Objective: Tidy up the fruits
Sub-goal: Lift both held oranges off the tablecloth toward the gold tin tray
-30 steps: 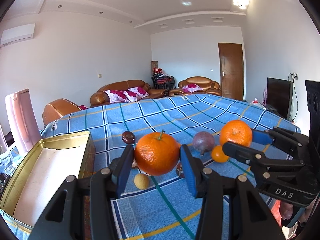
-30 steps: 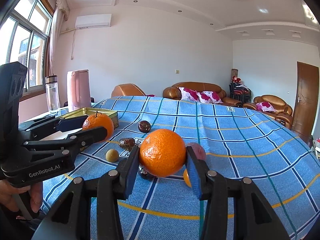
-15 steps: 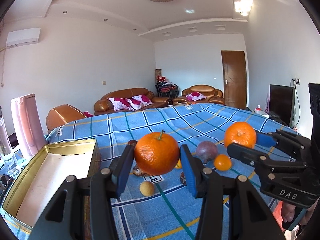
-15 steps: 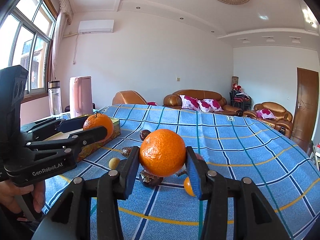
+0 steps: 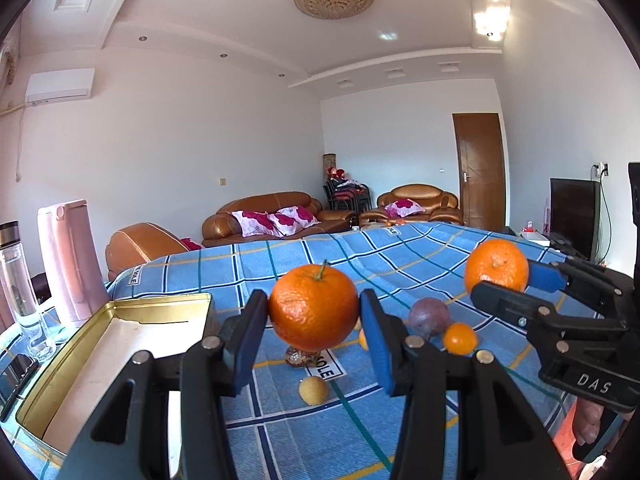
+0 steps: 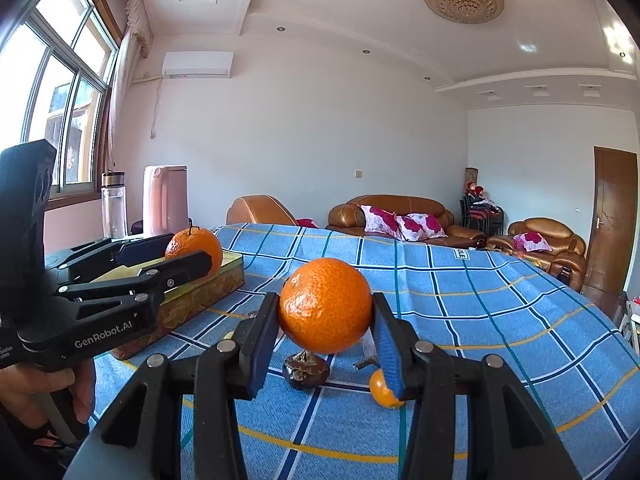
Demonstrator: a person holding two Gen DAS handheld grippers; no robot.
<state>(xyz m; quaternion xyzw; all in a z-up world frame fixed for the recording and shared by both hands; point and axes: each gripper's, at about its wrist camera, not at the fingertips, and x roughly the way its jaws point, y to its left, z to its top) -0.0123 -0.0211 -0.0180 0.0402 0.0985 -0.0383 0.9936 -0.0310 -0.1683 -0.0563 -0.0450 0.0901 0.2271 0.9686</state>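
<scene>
My left gripper [image 5: 314, 316] is shut on a stemmed orange [image 5: 313, 307], held above the blue checked tablecloth [image 5: 280, 264]. My right gripper [image 6: 325, 318] is shut on a second orange [image 6: 326, 306]; that same orange [image 5: 496, 266] shows at the right of the left wrist view. The open gold tin [image 5: 96, 356] lies to the left of the left gripper. On the cloth below lie a purple passion fruit [image 5: 429, 316], a small kumquat [image 5: 460, 338], a yellow-brown longan [image 5: 314, 390] and a dark brown fruit [image 6: 306, 372].
A pink jug [image 5: 70, 260] and a clear water bottle [image 5: 18, 292] stand at the table's left edge behind the tin. A phone [image 5: 16, 372] lies beside the tin. Sofas, a door and a television sit beyond the table.
Both grippers have tilted slightly upward with their oranges, so the fruits on the cloth sit lower in view. The grips are unchanged.
</scene>
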